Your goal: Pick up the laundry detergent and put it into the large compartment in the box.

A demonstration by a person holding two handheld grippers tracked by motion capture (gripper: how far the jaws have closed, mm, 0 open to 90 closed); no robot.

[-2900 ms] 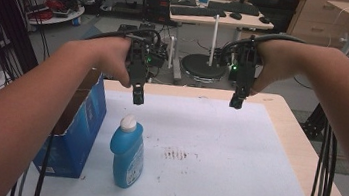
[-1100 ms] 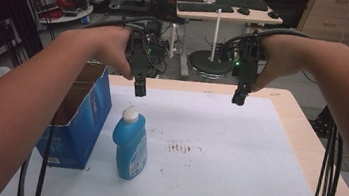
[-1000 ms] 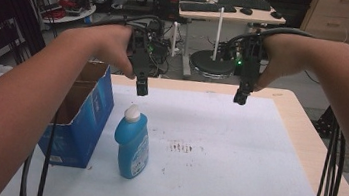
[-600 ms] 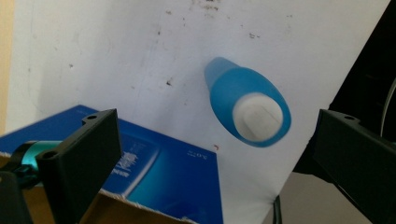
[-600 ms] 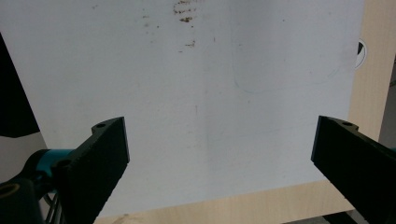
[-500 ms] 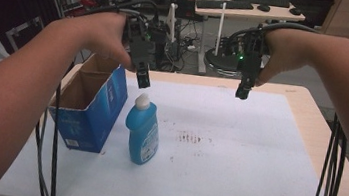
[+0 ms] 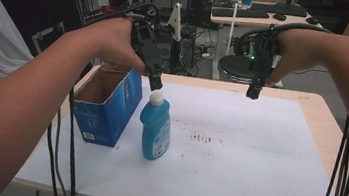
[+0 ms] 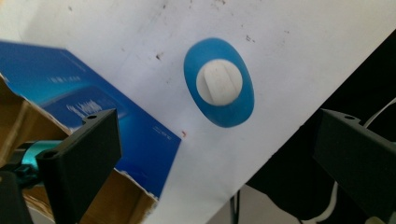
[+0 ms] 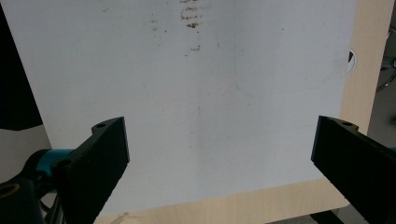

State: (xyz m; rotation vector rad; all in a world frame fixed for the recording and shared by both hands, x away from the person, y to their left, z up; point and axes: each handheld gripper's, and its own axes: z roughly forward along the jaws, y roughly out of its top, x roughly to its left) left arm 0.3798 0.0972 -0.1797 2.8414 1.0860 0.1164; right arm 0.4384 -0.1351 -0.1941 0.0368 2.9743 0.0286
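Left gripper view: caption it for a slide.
Open left gripper above a blue bottle standing beside an open box.

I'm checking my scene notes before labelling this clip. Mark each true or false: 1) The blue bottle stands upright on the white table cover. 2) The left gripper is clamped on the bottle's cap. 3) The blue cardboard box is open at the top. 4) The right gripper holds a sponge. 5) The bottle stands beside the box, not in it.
1) True: the blue bottle stands upright on the white table cover.
2) False: the left gripper hovers above the white cap, jaws apart.
3) True: the blue cardboard box is open on top.
4) False: the right gripper is open and holds nothing.
5) True.
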